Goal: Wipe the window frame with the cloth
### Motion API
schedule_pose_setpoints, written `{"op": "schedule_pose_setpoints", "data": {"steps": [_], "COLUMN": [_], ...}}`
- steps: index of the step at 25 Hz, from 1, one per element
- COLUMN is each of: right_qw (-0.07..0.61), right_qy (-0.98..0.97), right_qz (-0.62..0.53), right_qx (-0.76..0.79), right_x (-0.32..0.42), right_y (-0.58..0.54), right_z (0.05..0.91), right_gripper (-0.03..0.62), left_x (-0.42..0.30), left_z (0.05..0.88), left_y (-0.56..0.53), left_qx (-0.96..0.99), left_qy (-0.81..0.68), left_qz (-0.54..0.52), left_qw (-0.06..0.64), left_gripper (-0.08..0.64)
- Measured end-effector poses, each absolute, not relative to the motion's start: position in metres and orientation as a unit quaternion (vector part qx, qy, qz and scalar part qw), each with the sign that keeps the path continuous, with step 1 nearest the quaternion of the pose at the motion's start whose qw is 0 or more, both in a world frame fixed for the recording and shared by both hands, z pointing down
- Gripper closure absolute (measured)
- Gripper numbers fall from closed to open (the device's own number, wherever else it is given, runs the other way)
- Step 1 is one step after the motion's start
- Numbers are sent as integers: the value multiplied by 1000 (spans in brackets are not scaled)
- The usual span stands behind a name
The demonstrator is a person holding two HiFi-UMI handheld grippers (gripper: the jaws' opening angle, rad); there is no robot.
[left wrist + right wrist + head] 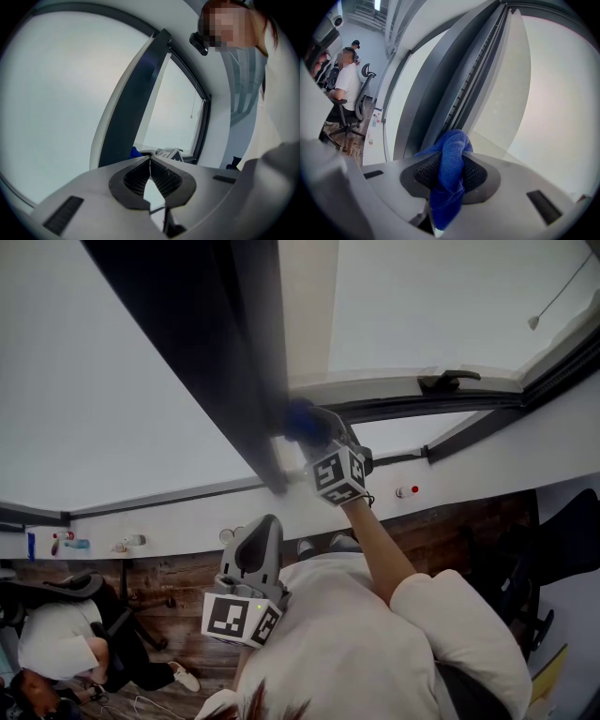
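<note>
The one blue cloth [451,140] is bunched between the two pads of the right gripper [452,157], which pinch it tight. At the centre of the head view it sits against the foot of the dark window frame [206,343]. The left gripper [150,160] hangs lower, at bottom centre, its jaws closed tip to tip on nothing. Two glass panes [94,390] flank the upright. One black handle [448,381] lies upper right, and one seated person [47,638] is at lower left.
</note>
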State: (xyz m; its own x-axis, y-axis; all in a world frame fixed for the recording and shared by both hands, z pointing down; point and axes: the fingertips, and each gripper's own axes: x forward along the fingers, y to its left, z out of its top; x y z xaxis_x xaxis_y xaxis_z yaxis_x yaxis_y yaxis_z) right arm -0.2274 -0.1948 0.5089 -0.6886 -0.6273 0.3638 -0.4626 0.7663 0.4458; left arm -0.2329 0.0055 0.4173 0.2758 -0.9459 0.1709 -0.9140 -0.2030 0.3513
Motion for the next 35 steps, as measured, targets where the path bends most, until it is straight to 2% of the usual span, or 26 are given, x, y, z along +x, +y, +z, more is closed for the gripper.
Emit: {"op": "schedule_pose_setpoints", "data": {"steps": [28, 35], "right_qw": [244, 246], "right_qy": [-903, -903], "right_qz": [-143, -130], "right_qx": [324, 329], "right_x": [-193, -173], "right_y": [-206, -213], "right_z": [508, 508], "right_gripper": [480, 480], "left_x": [-208, -182], "left_z": [419, 419], "left_y": [-10, -23], "left_qx": [787, 796], "left_qy": [-584, -567], "left_qz": [-31, -33], "left_qw": [197, 210], "left_gripper": [549, 549]}}
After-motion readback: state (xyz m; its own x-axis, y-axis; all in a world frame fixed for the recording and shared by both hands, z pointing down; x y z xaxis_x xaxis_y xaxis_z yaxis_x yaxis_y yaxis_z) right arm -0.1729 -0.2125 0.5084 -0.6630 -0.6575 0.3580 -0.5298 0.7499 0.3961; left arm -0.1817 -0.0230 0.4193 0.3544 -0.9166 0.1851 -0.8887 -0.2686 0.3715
